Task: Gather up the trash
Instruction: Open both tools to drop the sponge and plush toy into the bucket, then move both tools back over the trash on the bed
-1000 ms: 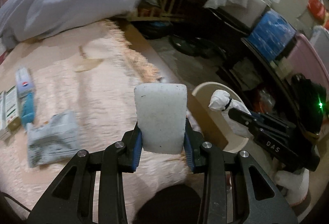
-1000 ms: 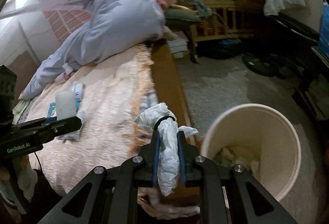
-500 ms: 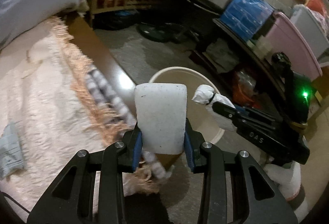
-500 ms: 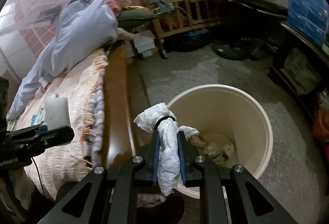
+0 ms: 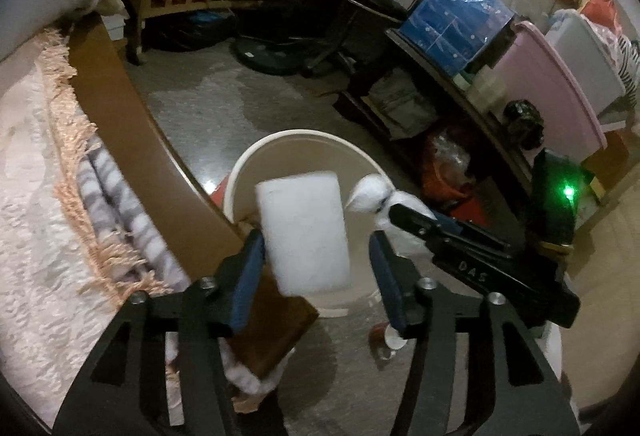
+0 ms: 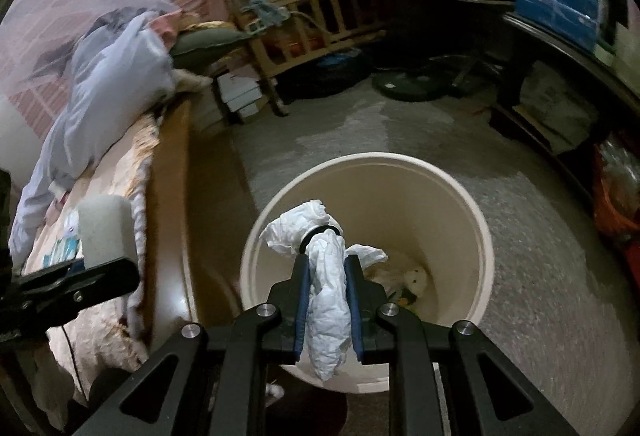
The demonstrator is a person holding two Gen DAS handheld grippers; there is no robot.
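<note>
Left gripper (image 5: 316, 262) opening, foam (image 5: 304, 232) loose between fingers; right gripper (image 6: 327, 298) opening, fingers touching bag (image 6: 326, 300), over bin (image 6: 476, 220).

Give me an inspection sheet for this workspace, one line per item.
Surface: grey floor beside bed.
Job's things: cream bin with trash inside; white block; crumpled white wad.
Clutter: small can on floor by bin.
Grippers: left gripper jaws opening, block loose between them; right gripper jaws opening, wad between pads.
Cables: thin cable over bed edge.
Surroundings: wooden crib, blue box.
</note>
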